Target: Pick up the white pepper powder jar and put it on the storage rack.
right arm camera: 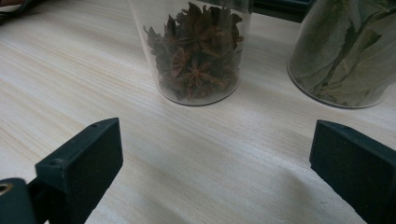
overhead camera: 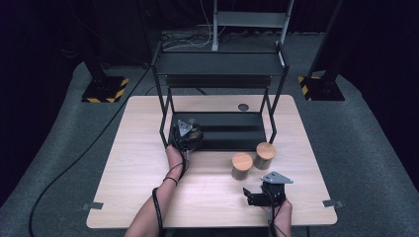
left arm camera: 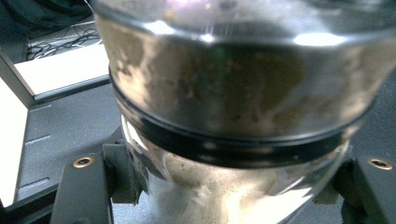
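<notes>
Glass jar [left arm camera: 233,107] upright, clamped in left hand-held gripper [overhead camera: 186,134].

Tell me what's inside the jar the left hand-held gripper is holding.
A brownish, powdery filling shows through the glass jar, clamped in the left hand-held gripper. What it is can't be told; the jar's top is out of frame.

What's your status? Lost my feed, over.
Left gripper shut on a glass jar at the black shelf. Right gripper open, empty, facing the star anise jar and leaf jar. Nothing blocking.
</notes>
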Demonstrator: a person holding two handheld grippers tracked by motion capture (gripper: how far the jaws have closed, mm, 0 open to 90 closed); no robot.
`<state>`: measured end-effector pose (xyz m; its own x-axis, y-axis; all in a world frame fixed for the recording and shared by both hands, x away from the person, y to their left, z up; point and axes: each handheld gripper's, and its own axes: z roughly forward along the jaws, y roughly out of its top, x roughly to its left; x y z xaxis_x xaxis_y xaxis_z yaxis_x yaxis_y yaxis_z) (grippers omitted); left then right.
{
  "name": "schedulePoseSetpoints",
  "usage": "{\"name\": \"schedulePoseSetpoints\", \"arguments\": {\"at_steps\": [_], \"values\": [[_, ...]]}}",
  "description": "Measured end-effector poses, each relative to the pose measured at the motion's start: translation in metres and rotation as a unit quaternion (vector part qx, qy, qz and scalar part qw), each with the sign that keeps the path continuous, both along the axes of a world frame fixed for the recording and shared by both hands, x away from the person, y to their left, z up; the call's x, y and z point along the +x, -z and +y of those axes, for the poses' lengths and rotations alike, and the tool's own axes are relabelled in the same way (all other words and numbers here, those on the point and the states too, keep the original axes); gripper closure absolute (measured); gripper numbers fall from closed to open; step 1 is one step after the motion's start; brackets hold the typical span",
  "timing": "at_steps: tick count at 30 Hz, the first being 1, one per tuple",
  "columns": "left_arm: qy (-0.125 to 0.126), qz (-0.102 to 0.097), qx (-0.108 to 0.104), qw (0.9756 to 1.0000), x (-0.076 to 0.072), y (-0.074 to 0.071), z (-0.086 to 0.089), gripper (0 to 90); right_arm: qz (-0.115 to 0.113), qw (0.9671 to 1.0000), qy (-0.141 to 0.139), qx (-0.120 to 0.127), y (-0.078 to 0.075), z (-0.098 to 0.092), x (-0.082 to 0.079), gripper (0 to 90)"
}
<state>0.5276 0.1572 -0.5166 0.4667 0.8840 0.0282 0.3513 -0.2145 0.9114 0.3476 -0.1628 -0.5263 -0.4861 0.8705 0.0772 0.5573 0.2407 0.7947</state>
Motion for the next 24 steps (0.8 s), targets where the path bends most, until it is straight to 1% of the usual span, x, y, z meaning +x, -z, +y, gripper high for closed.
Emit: {"name": "schedulePoseSetpoints", "arguments": {"at_steps": [7,10,13,14,16,18,20,22,23,24], "values": [[0.003,-0.002,0.004,1.0,-0.0002,-0.0002,0.0001,29.7,-0.001,1.0,0.0,0.001,0.0,-0.0002,0.0,1.8],[0.006,-0.002,0.011,0.9999,0.0,-0.0014,0.0002,28.7,-0.001,1.0,0.001,0.001,0.0,-0.0003,-0.0001,1.8],[0.012,0.002,0.009,0.9999,0.0009,-0.002,0.0007,26.8,-0.001,1.0,0.001,0.001,0.0,-0.0002,0.0,1.8],[0.013,0.007,0.009,0.9998,0.0016,-0.002,0.0006,25.2,-0.001,1.0,0.001,0.001,0.0,-0.0002,0.0,1.8],[0.012,0.007,0.018,0.9997,0.0016,-0.0023,0.0005,21.6,-0.001,1.0,0.0,0.001,0.0,-0.0002,0.0,1.8],[0.014,0.01,0.023,0.9996,0.0015,-0.0027,0.0005,17.4,-0.001,1.0,0.001,0.002,0.0,-0.0003,0.0,1.8],[0.016,0.013,0.034,0.9992,0.0008,-0.0041,0.0009,13.3,-0.002,1.0,0.001,0.002,0.0,-0.0004,0.0,1.8],[0.018,0.02,0.042,0.9988,0.0009,-0.0062,0.0004,7.4,-0.002,1.0,0.001,0.001,-0.0001,-0.0004,-0.0002,1.8],[0.021,0.022,0.049,0.9983,0.0006,-0.0077,0.0006,5.9,-0.002,1.0,0.001,0.002,0.0,-0.0004,-0.0002,1.8],[0.027,0.029,0.054,0.9978,0.0008,-0.0092,0.0006,4.2,-0.002,1.0,0.001,0.002,0.0,-0.0005,-0.0001,1.8]]}}
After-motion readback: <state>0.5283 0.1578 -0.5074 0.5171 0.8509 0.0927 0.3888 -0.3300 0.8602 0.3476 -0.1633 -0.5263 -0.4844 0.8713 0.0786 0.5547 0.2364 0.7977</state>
